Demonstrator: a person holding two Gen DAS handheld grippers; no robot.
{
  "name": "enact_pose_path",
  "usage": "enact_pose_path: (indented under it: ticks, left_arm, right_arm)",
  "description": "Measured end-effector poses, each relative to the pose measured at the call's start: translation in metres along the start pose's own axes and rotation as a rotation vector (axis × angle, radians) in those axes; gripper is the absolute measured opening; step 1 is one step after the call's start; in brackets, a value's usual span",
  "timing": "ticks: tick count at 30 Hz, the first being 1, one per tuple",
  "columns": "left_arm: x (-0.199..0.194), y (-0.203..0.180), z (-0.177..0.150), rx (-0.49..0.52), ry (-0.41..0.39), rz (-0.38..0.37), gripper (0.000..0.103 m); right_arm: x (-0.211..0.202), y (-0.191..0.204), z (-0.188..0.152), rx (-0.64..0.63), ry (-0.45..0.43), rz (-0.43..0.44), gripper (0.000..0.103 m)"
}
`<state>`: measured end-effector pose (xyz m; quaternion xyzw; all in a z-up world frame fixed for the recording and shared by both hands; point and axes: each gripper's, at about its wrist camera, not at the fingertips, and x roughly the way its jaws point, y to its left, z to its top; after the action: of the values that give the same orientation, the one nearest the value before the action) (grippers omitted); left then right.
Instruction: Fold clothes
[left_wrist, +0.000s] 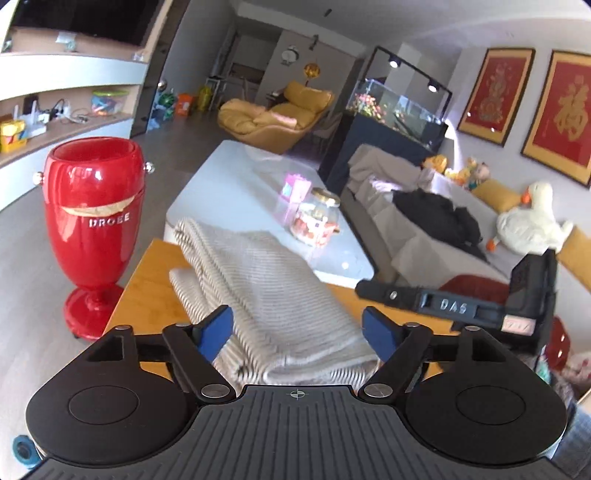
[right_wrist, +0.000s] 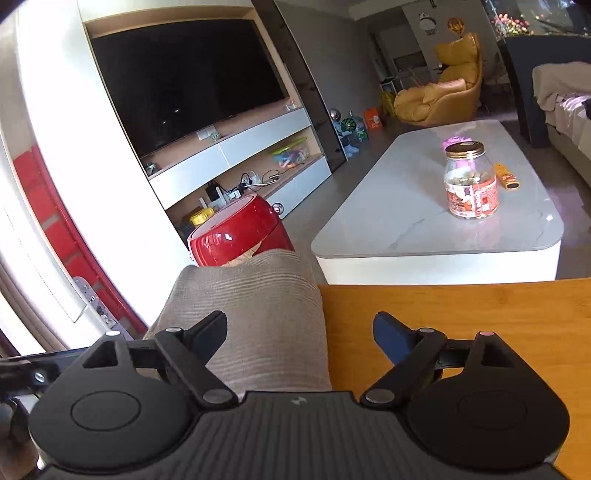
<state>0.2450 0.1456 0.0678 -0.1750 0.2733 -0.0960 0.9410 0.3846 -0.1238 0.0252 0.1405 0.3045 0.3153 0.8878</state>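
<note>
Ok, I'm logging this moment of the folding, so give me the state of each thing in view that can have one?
left gripper: open, nothing pinched.
right gripper: open, nothing pinched.
striped garment: folded, lying on the wooden table.
glass jar: upright, gold lid on, on the white coffee table.
red vase: upright on the floor, taped around its middle.
television: screen dark.
</note>
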Motion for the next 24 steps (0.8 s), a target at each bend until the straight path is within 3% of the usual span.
enact_pose_path:
  ticks: [3, 5, 7, 8, 10, 12, 14, 20, 22, 24]
  left_arm:
    - [0.044, 0.021, 0.018, -0.065, 0.091, 0.067, 0.091]
    - [0.073, 0.037, 0.011, -0.11, 0.182, 0.104, 0.088]
    - [0.09, 0.055, -0.003, -0.169, 0.236, 0.091, 0.091]
    - [0.091, 0.062, -0.009, -0.191, 0.23, 0.063, 0.091]
    - [0.087, 0.07, -0.019, -0.213, 0.208, 0.0, 0.082]
    - [0.083, 0.072, -0.023, -0.222, 0.205, -0.047, 0.065]
    - [0.075, 0.069, -0.018, -0.198, 0.194, -0.059, 0.057]
    - [0.023, 0.061, 0.006, -0.16, 0.079, -0.095, 0.056]
    - [0.022, 0.058, 0.001, -0.106, 0.089, -0.064, 0.057]
    - [0.032, 0.061, -0.009, -0.078, 0.149, -0.022, 0.056]
  right_arm:
    - [0.038, -0.012, 0.011, 0.054, 0.065, 0.034, 0.087]
    - [0.058, -0.019, 0.009, 0.081, 0.115, 0.044, 0.087]
    - [0.069, -0.026, 0.002, 0.107, 0.162, 0.077, 0.087]
    - [0.069, -0.028, -0.003, 0.121, 0.174, 0.113, 0.085]
    - [0.065, -0.026, -0.011, 0.133, 0.22, 0.169, 0.071]
    - [0.059, -0.014, -0.016, 0.115, 0.233, 0.148, 0.07]
    - [0.051, 0.001, -0.013, 0.08, 0.211, 0.136, 0.065]
    - [0.026, 0.031, 0.014, 0.055, 0.125, 0.273, 0.06]
    - [0.03, 0.035, 0.011, 0.02, 0.138, 0.255, 0.06]
    - [0.039, 0.035, 0.001, -0.026, 0.167, 0.192, 0.06]
